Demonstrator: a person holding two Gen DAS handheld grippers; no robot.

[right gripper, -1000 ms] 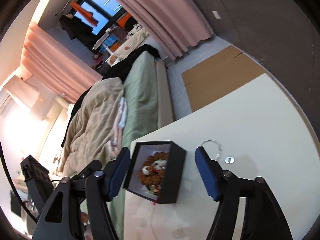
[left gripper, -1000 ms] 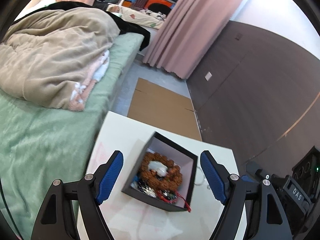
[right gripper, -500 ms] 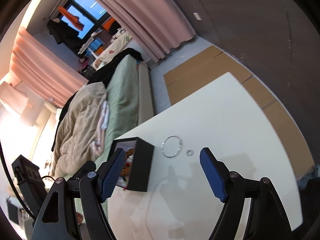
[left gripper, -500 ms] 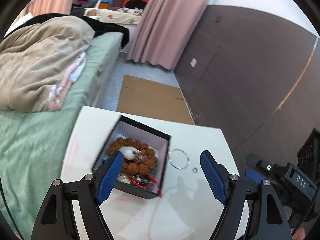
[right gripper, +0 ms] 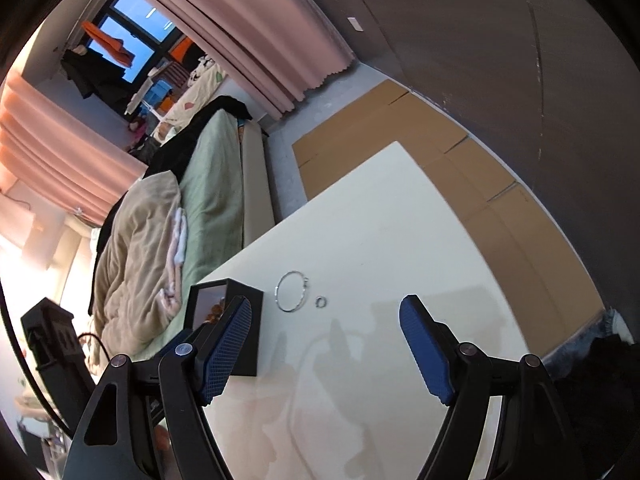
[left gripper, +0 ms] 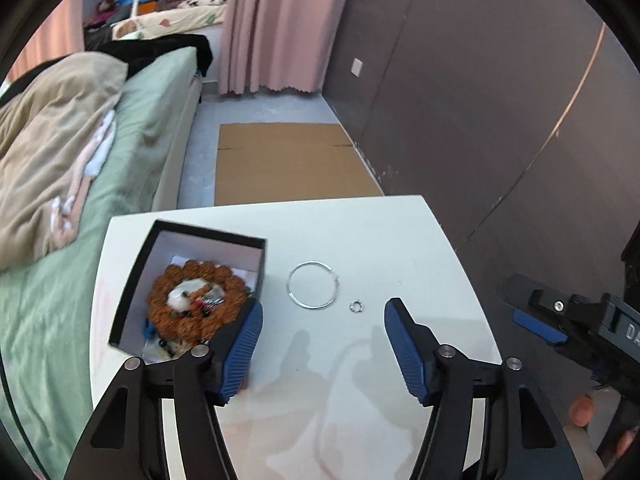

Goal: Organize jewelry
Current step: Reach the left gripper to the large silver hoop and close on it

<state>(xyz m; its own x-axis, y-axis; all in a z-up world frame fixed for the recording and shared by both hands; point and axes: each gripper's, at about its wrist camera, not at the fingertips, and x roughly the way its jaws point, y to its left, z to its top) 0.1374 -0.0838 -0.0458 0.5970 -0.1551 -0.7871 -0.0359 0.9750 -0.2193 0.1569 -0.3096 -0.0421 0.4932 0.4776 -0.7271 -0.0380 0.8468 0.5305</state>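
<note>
1. Black square cardboard jewelry box with pale lining (left gripper: 200, 280): sits at the bed-side edge of the white tabletop (left gripper: 380, 232). Over the last second it has slid from the middle of the left view to the left of it, which suggests the grippers are turning from the box to the loose pieces.
2. Brown beaded bracelet (left gripper: 196, 304): coiled inside the box, with a white piece and small red and dark trinkets lying in and around its ring. Judged already stored.
3. Thin silver wire bangle (left gripper: 313, 285): flat on the tabletop just beside the box's right wall, not touching it. Newly centred between both pairs of fingers.
4. Small silver ring (left gripper: 355, 306): on the tabletop near the bangle, apart from it.
5. Left gripper (left gripper: 323, 344): blue ribbed pads spread wide, nothing held; above the table short of the bangle, its left finger overlapping the box's near corner in view.
6. Right gripper (right gripper: 324, 344): spread equally wide and empty, aimed at the bangle and ring.
7. Task standing: the two silver pieces remain outside the box; one looks to be the next pickup.
8. Surroundings: green-sheeted bed with beige blanket (left gripper: 48, 128), pink curtain (left gripper: 280, 24), flattened cardboard on the floor (left gripper: 288, 164).
</note>
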